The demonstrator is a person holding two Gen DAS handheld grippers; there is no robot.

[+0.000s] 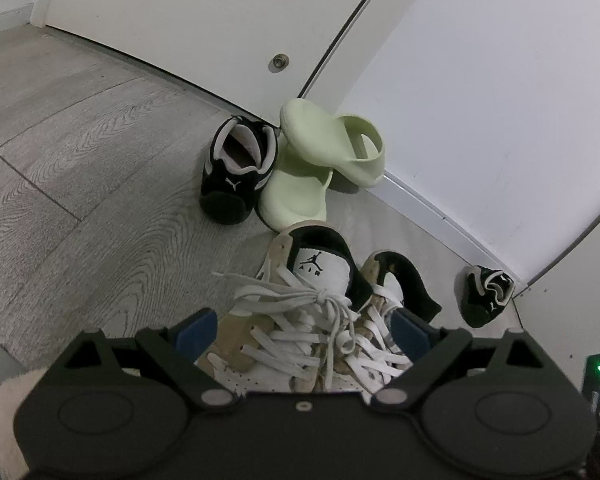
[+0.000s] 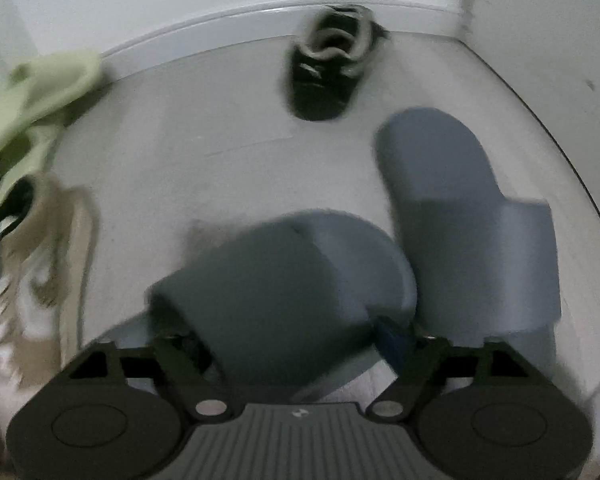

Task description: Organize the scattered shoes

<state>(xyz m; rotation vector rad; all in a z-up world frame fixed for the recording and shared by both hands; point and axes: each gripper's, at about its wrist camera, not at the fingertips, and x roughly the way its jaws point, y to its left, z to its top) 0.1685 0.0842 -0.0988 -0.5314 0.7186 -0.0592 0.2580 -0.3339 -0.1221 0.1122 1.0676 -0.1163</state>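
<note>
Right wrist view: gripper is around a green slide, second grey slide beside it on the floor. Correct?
Not quite. In the right wrist view the right gripper straddles a grey slide, not a green one. The second grey slide does lie beside it.

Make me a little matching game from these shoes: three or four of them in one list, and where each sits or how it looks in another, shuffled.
Things:
1. tan high-top sneakers
2. green slides
3. grey slipper
4. black sneaker

Places or states:
A. lies alone by the baseboard
B. stacked one on the other near the door
C. between the left gripper's fingers
D. between the right gripper's fingers

Pairs: 1-C, 2-B, 3-D, 4-A
</note>
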